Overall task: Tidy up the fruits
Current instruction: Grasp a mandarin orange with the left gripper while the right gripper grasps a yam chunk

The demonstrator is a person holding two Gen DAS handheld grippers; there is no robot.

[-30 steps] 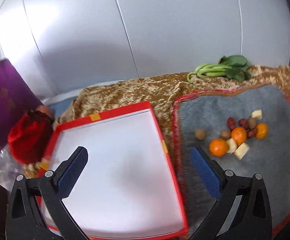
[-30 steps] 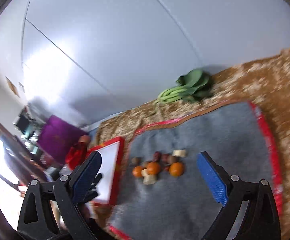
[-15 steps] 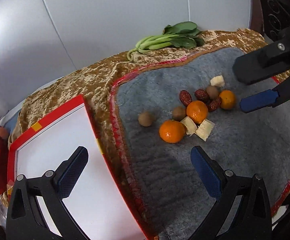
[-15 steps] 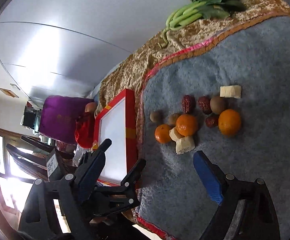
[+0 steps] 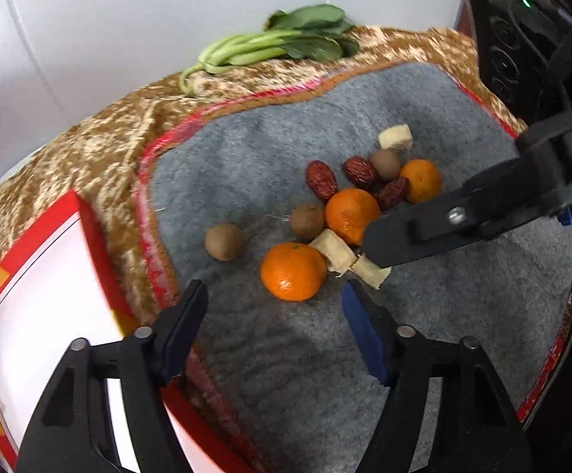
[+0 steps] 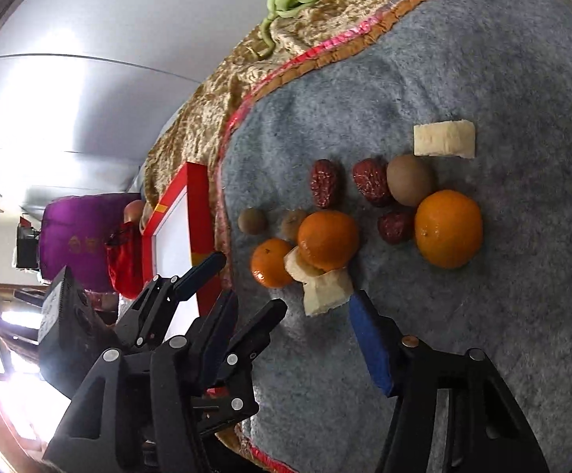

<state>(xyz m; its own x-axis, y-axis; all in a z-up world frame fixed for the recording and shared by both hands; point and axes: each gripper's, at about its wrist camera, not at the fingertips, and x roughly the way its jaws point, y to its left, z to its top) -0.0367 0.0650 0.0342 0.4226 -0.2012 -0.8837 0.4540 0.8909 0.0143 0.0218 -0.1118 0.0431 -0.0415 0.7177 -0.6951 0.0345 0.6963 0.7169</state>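
Fruits lie in a loose cluster on the grey fleece mat [image 5: 424,90]: three round orange mandarins, three small brown round kiwis, three wrinkled dark-red dried dates and three pale cut banana chunks. In the left wrist view the cluster's long axis runs from the lone brown kiwi [image 5: 223,241] at near left to the far banana chunk [image 5: 395,137] at far right. The nearest mandarin [image 5: 293,271] touches a banana chunk [image 5: 333,250] on its right; the elongated far-left date [image 5: 321,180] points away from the camera, slightly leftward.

The left gripper [image 5: 274,311] hangs just short of the nearest mandarin, jaws half spread with nothing between them — they have just been closing. The right gripper [image 6: 317,319] also stands part-way open after closing; in its own view the lower banana chunk [image 6: 327,291] sits just beyond its fingertips, not pinched. From the left camera one black finger of the right gripper overlaps that chunk, so contact cannot be told.

A red-rimmed white tray [image 5: 38,303] lies at near left on the gold patterned cloth [image 5: 101,149], with green leafy vegetables [image 5: 278,45] at the far edge.

A second ago the left camera faced the tray with the fruit far off to the right; now both grippers are close over the cluster.
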